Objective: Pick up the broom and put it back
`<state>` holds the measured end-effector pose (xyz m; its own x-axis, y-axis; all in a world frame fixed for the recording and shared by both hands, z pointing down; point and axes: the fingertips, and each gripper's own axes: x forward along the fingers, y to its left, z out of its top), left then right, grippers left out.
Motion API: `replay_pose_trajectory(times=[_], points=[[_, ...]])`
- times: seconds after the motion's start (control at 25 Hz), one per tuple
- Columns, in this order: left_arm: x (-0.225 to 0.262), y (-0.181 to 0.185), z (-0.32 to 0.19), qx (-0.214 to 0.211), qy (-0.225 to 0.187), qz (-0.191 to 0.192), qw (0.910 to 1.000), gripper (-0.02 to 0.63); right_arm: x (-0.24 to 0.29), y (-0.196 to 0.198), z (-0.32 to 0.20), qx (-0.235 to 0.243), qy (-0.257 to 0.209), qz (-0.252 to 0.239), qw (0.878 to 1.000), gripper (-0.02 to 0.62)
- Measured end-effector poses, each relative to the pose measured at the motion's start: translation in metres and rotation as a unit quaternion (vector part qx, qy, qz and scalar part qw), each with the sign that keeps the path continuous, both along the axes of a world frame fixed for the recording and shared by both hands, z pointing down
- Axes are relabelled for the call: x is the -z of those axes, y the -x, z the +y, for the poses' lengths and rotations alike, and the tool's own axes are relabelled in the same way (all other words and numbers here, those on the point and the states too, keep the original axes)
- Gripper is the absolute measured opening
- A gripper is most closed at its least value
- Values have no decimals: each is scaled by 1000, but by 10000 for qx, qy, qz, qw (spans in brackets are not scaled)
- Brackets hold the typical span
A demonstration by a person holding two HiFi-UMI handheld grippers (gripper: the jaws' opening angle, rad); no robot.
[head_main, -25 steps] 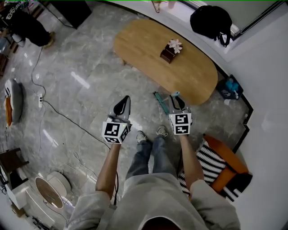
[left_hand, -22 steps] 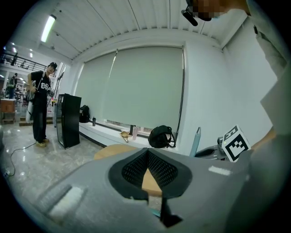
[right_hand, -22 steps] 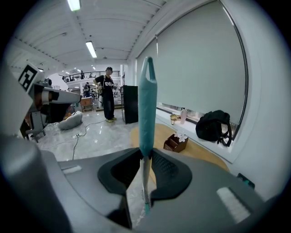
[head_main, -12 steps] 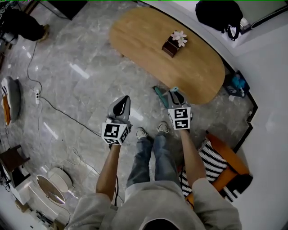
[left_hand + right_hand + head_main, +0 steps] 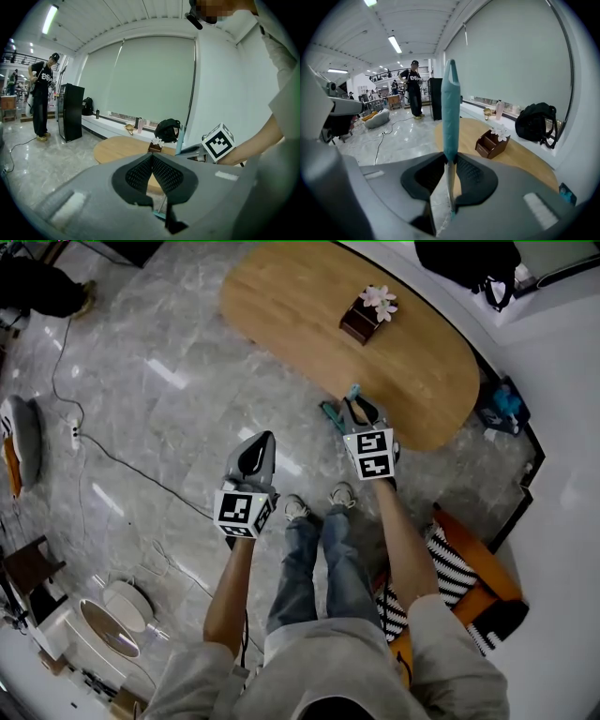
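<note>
Broom [image 5: 450,103] clamped upright between the narrowly parted jaws of the right gripper [image 5: 450,163], teal grip rising just above the pads, pale shaft running down below them. Lower end down by the floor just ahead of that gripper, near the edge of the wooden table [image 5: 309,306]. Left gripper [image 5: 265,439] alongside to the left, apart from the broom, jaws closed tip to tip on nothing.
</note>
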<state>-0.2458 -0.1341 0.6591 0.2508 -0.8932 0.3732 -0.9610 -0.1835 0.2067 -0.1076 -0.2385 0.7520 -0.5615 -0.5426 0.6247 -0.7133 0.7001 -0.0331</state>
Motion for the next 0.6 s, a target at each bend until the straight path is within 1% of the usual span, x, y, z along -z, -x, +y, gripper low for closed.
replay_pose_trajectory(times=[0.32, 0.48, 0.6], points=[[-9, 3, -6, 72, -62, -5, 10000, -5, -15, 21, -15, 384, -94, 47, 9992, 80], [-14, 6, 0, 156, -27, 34, 9999, -5, -20, 31, -25, 503, -154, 85, 9986, 83], [-18, 7, 5, 190, 12, 57, 9998, -5, -26, 33, -30, 537, -95, 113, 9984, 84]])
